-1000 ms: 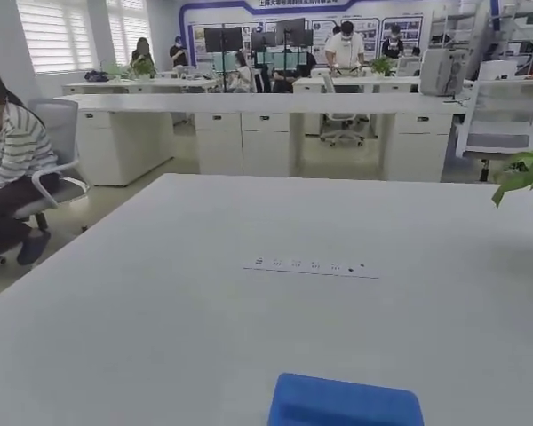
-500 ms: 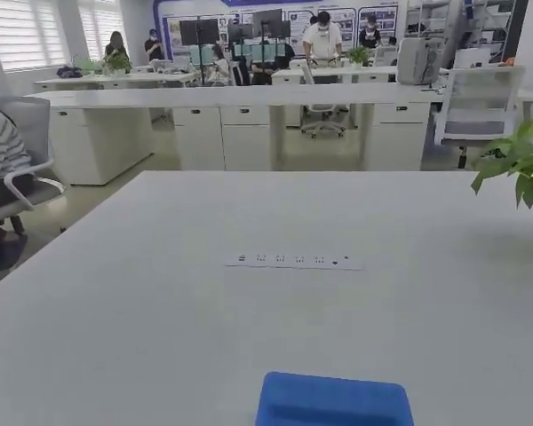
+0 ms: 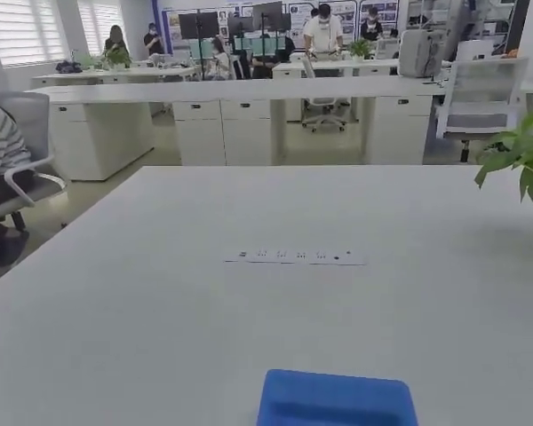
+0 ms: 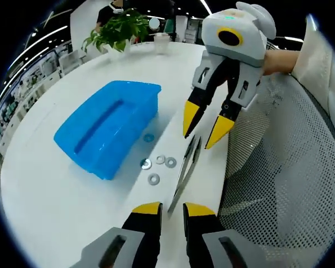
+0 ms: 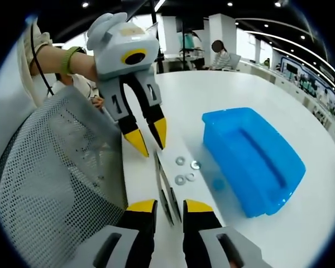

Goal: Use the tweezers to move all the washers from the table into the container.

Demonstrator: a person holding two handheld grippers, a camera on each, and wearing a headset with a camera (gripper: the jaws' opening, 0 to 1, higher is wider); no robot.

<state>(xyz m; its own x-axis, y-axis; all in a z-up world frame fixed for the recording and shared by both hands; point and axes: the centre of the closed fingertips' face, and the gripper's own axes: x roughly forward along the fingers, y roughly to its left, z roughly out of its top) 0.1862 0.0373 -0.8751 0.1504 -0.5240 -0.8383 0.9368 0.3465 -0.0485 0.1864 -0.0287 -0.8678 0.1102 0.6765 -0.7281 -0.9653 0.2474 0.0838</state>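
Blue plastic container (image 3: 336, 399) sits cut off at the head view's lower edge. Since a second ago only the camera has tilted, so the task has not advanced. In the gripper views four washers (image 4: 171, 162) lie on the table (image 4: 56, 201) just beside the container, with the tweezers (image 4: 184, 170) lying untouched next to them. Left gripper (image 4: 172, 207) and right gripper (image 4: 200, 138) face each other over the tweezers, jaws slightly apart and empty. A blue-tinted disc at the container's wall is hard to identify.
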